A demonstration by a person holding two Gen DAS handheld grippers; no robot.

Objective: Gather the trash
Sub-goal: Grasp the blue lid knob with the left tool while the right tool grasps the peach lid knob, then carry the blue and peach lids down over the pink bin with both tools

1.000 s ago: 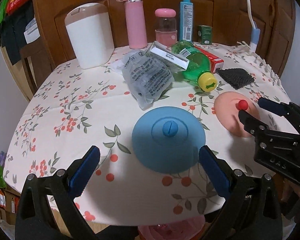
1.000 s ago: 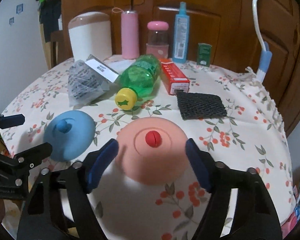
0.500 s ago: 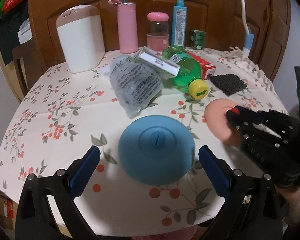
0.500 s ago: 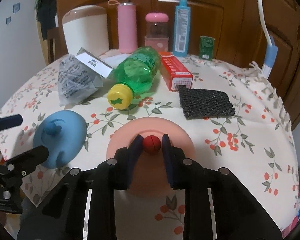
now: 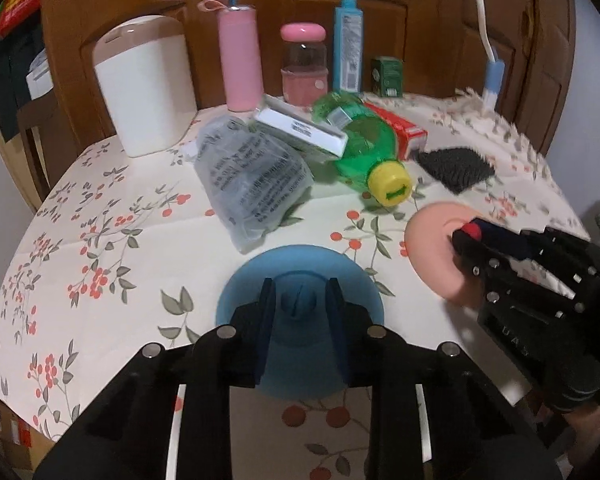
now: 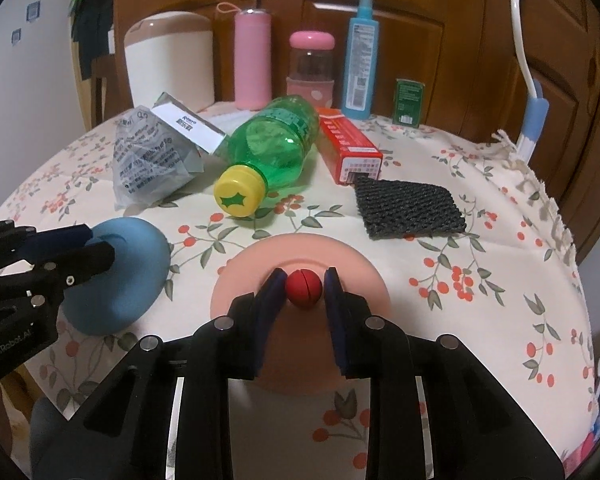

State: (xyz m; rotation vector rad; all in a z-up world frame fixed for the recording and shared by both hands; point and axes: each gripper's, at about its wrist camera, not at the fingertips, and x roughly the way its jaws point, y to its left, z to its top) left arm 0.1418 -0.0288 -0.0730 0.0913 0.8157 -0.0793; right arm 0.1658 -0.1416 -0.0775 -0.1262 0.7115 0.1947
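Right tongs (image 6: 304, 286), closed on the red knob (image 6: 304, 289) of the pink domed lid (image 6: 352, 268), pads pressing on both sides of the knob; the lid sits on the flowered counter (image 6: 480, 280). Left tongs (image 5: 300, 304), jaws closing, with the blue knob (image 5: 300, 302) of the blue domed lid (image 5: 300, 264) between them; whether the pads already press on it cannot be told through the blur. In the left wrist view the pink lid lies at 3 o'clock of the blue lid, the two near but apart.

Trash, at 12 o'clock of the two lids: a crumpled clear plastic bag (image 6: 152, 160) with printed text; a white carton (image 6: 188, 124) resting on the bag and touching the green plastic bottle (image 6: 276, 140), which lies on its side with its yellow cap (image 6: 240, 194) toward the tongs; a red carton (image 6: 348, 144) just beside the bottle at its 3 o'clock; a black mesh pad (image 6: 408, 206) lying flat at 1 o'clock of the pink lid.

Far edge of the counter, upright: a white bin (image 6: 168, 64) with a beige lid at 10 o'clock, a pink tumbler (image 6: 252, 64), a jar (image 6: 311, 68) with a pink cap, a blue spray bottle (image 6: 360, 64), and a small green box (image 6: 410, 102). Behind stands a wooden door (image 6: 480, 20), with a white-handled brush (image 6: 534, 112) leaning at 2 o'clock.
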